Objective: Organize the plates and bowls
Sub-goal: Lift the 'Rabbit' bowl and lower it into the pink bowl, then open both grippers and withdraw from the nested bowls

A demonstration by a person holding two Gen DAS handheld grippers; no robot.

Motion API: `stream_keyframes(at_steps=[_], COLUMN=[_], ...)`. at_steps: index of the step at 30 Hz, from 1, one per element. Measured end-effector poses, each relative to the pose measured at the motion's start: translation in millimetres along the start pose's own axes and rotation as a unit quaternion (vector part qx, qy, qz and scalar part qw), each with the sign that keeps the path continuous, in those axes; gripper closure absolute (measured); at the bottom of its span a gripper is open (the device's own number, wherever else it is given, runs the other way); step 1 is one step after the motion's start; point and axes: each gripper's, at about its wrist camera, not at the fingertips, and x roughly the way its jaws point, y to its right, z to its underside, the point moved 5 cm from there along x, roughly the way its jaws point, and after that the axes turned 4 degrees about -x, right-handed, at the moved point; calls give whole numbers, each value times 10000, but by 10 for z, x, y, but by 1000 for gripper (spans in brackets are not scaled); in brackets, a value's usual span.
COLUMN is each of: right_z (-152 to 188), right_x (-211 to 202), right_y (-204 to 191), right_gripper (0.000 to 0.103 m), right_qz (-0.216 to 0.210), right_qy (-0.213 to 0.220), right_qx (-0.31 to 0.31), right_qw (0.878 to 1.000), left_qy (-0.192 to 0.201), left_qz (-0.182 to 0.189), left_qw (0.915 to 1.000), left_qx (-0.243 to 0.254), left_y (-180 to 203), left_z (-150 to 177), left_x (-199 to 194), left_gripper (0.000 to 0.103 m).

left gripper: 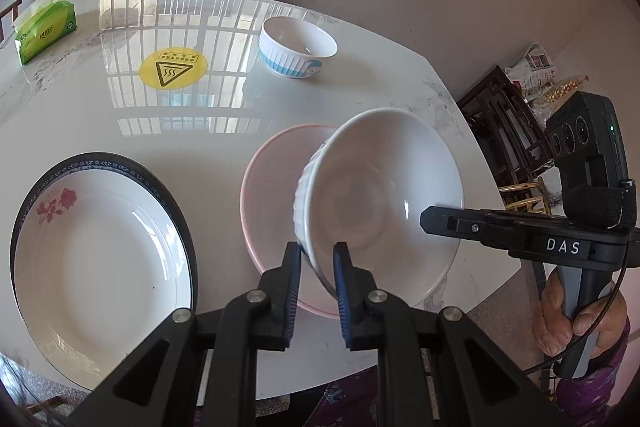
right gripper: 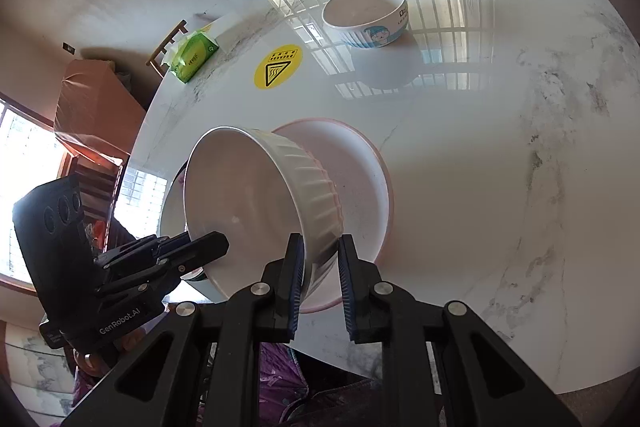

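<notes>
White marble table [left gripper: 360, 99] held a flowered plate [left gripper: 100, 259], seen only by the left wrist camera. Both the left gripper [left gripper: 317, 259] and right gripper [right gripper: 320, 251] pinched the white bowl's [left gripper: 384, 203] rim over a pink plate [right gripper: 360, 187]; a cartoon bowl [right gripper: 366, 13] stood beyond.

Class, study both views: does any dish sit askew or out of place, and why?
The white ribbed bowl is tilted steeply over the pink plate, gripped at opposite rims by the left gripper and right gripper. Other dishes sit flat.

The bench [left gripper: 360, 99] is glossy white marble-look stone with grey veins, mirroring the window bars. The ribbed white bowl [left gripper: 384, 195] and pink plate [left gripper: 272, 163] look like glazed ceramic. The tissue pack [left gripper: 44, 27] has shiny green plastic wrap.
</notes>
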Motion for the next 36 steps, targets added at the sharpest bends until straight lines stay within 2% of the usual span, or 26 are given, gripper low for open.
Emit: stream_keyframes(at_steps=[15,29,36], right_z=[48,13,14], right_x=[263,346,335], right_y=[96,138,127], right_gripper=[87,89,88], right_qz=[112,184,214], right_qy=[-257,-292,-213], right_qx=[46,75,-4], right_qw=[9996,9994,9995], left_qy=[-153,-49,76], left_qz=[-186,-295,-388], left_qw=[9997,9993,9987], left_qx=[68,211,316], left_y=[-15,-21,20], left_z=[-36,-23,-15], left_x=[143,117,62], left_gripper=[86,85,74])
